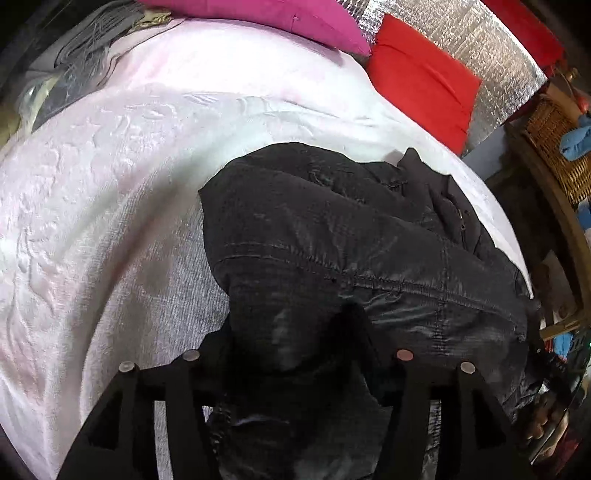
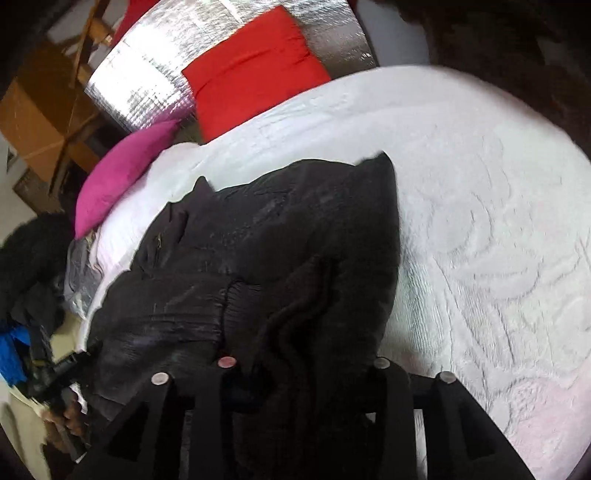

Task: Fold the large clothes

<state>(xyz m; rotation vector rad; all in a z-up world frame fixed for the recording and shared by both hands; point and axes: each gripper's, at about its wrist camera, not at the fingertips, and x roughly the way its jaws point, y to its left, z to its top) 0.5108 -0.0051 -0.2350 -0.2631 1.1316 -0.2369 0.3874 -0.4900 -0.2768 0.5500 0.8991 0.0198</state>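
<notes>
I see one black jacket (image 1: 332, 229) (image 2: 266, 258), shiny and quilted with stitched seams. It lies bunched and partly folded over itself on the white bedspread (image 1: 110, 184) (image 2: 480, 221), near its edge.

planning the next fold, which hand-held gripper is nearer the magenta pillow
Left. The left hand-held gripper is on the black jacket edge toward the magenta pillow's side; the right grips the opposite edge.
</notes>
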